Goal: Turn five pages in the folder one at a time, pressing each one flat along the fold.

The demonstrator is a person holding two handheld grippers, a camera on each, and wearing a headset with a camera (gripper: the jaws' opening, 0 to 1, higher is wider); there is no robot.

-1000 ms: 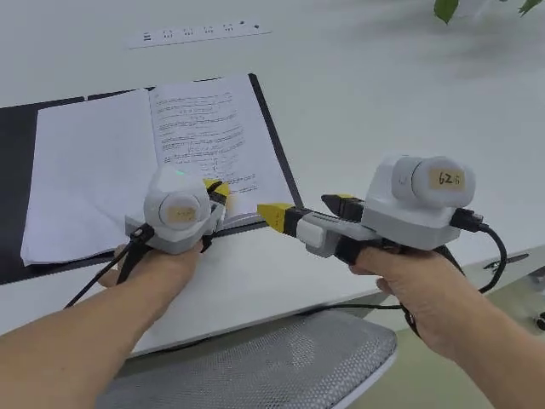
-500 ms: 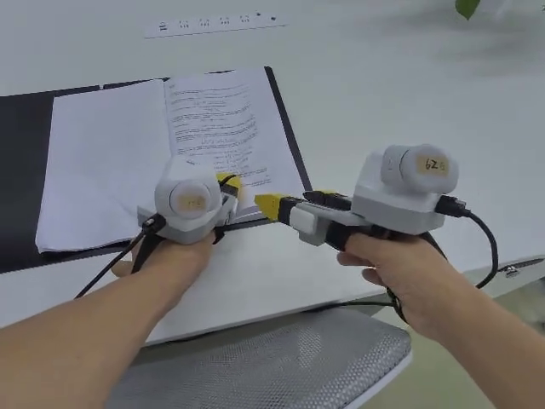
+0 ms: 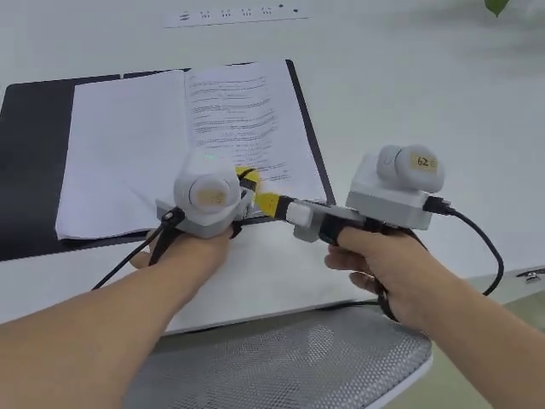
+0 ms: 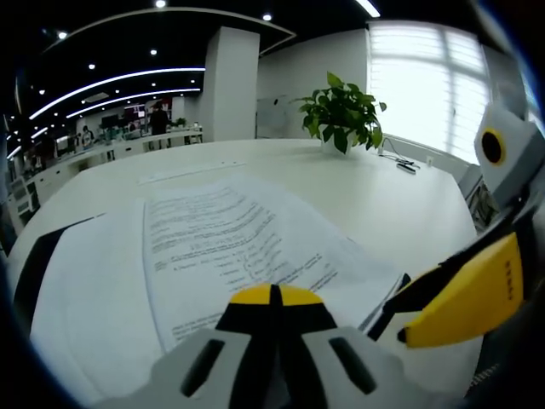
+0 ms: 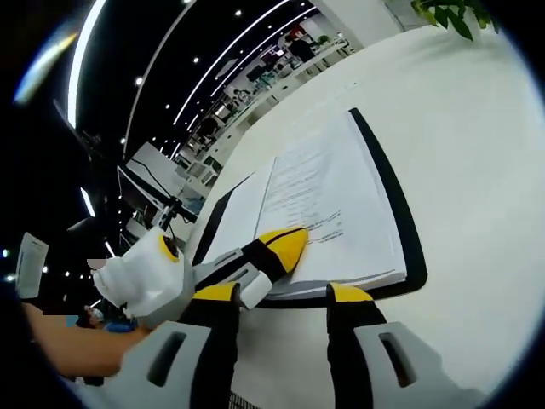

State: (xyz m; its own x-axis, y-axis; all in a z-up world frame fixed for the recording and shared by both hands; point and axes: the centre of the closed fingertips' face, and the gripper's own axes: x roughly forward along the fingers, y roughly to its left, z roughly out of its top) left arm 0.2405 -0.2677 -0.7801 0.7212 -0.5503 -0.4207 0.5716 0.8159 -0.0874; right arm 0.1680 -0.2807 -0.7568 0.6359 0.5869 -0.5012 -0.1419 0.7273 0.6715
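Hovering over the near right corner of the printed page (image 3: 247,119), both tools look set up for a page turn, as we judge it. Our left gripper (image 4: 271,295) has its yellow tips pressed together with nothing between them, low above the bottom of that page. Closed like this, it could serve as a blunt point for pressing paper down. Our right gripper (image 5: 283,294) has its jaws apart and empty. It points in from the right at the folder's near right corner, just beside the left one's tip, a stance that suits pinching up the top sheet. Neither has hold of any paper.

The folder (image 3: 34,170) lies open and flat toward the near edge of the table (image 3: 409,94), with a blank page (image 3: 128,145) left of the fold. We see a smooth white tabletop, a power strip (image 3: 238,13) toward its far edge and a potted plant (image 4: 341,111) farther off. A grey mesh chair seat (image 3: 298,349) sits below the near edge. Around us is a large open office with strip lights overhead and a bright window.
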